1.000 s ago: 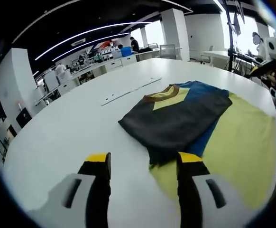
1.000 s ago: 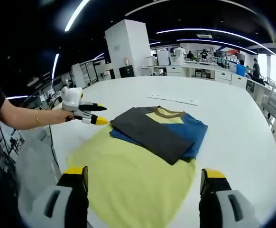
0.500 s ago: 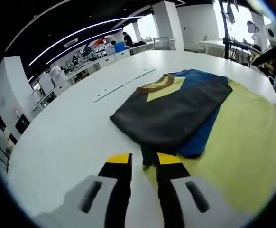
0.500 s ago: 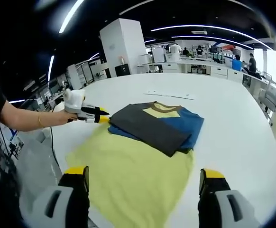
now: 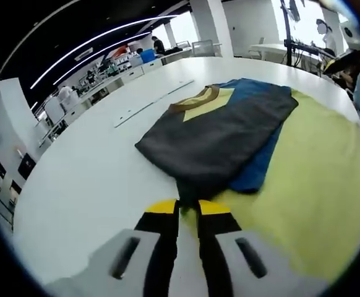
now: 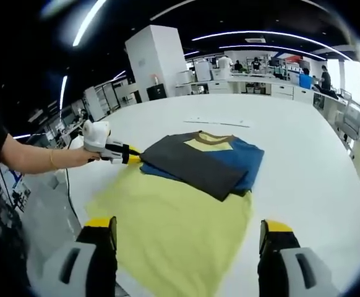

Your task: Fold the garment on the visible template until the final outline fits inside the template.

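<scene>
A folded shirt [image 5: 220, 133], dark grey on top with blue beneath and a yellow panel at its brown collar, lies on a pale yellow template sheet [image 5: 316, 185]. My left gripper [image 5: 188, 206] is shut on the shirt's near dark corner, where the cloth runs between the yellow tips. In the right gripper view the shirt [image 6: 198, 163] rests on the far part of the template [image 6: 174, 226], and the left gripper [image 6: 134, 158], held by a hand, pinches its left corner. My right gripper [image 6: 187, 228] stands wide open above the template's near edge, holding nothing.
The white table [image 6: 304, 167] stretches wide around the sheet, with its edge close on the near side. A thin white strip [image 5: 148, 104] lies beyond the shirt. A person's arm [image 6: 34, 159] reaches in from the left. Desks, a pillar and people stand far behind.
My left gripper's jaws have gone from wide open to shut on the shirt's near corner. The right gripper has stayed open over the sheet.
</scene>
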Available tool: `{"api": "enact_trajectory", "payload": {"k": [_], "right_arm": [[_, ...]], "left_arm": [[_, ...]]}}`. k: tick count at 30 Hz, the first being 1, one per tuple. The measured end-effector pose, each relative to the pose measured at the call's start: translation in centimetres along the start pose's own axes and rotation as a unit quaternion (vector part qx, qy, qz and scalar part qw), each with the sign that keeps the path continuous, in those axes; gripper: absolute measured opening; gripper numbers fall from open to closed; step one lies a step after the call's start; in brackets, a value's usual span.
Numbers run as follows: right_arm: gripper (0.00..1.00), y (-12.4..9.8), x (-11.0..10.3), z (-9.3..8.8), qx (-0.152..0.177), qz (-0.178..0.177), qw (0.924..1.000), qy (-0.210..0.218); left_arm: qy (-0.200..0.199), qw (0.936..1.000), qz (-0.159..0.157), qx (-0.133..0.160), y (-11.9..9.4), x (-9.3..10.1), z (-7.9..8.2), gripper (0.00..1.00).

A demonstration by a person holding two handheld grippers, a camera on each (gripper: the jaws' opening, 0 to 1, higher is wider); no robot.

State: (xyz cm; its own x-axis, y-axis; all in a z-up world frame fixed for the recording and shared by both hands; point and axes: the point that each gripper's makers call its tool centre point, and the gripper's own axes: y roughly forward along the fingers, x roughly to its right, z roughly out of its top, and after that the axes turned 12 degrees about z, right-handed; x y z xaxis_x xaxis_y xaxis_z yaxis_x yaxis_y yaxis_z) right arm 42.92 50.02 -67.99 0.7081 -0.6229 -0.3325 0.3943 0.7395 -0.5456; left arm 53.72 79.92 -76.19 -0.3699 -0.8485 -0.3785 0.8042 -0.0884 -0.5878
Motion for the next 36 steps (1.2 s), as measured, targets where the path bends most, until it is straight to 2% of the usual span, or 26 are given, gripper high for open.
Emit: {"api": "enact_trajectory", "payload": {"k": [2, 6, 10, 19, 29, 31, 33, 36], "right_arm": [[0.96, 0.0, 0.1, 0.1, 0.001, -0.002, 1.0000, 0.001], [0.96, -0.1, 0.2, 0.1, 0.001, -0.005, 1.0000, 0.002], [0.96, 0.0, 0.1, -0.2, -0.001, -0.004, 1.0000, 0.005], [0.96, 0.5, -0.5, -0.4, -0.007, 0.006, 1.0000, 0.005], [0.96, 0.5, -0.6, -0.8, -0.009, 0.008, 0.9999, 0.007], [0.96, 0.4, -0.6, -0.8, -0.008, 0.009, 0.9999, 0.005], [0.96, 0.4, -0.6, -0.6, -0.007, 0.009, 0.9999, 0.004], [0.97, 0.4, -0.6, -0.4, -0.006, 0.009, 0.9999, -0.001]], "left_arm": [[-0.010, 0.9999, 0.005, 0.004, 0.0, 0.0, 0.3, 0.01], [0.001, 0.9998, 0.021, 0.007, -0.3, 0.1, 0.1, 0.01], [-0.033, 0.9988, 0.037, 0.008, -0.6, 0.1, 0.1, 0.01], [-0.052, 0.9966, 0.063, -0.005, -0.7, 0.5, -0.4, 0.01], [-0.048, 0.9957, 0.080, -0.009, -0.8, 0.6, -0.5, 0.02], [-0.043, 0.9957, 0.082, -0.004, -1.1, 0.3, -0.3, 0.06], [-0.056, 0.9953, 0.078, 0.012, -1.6, 0.1, 0.4, 0.17], [-0.068, 0.9948, 0.070, 0.028, -2.5, 0.0, 1.3, 0.27]]}}
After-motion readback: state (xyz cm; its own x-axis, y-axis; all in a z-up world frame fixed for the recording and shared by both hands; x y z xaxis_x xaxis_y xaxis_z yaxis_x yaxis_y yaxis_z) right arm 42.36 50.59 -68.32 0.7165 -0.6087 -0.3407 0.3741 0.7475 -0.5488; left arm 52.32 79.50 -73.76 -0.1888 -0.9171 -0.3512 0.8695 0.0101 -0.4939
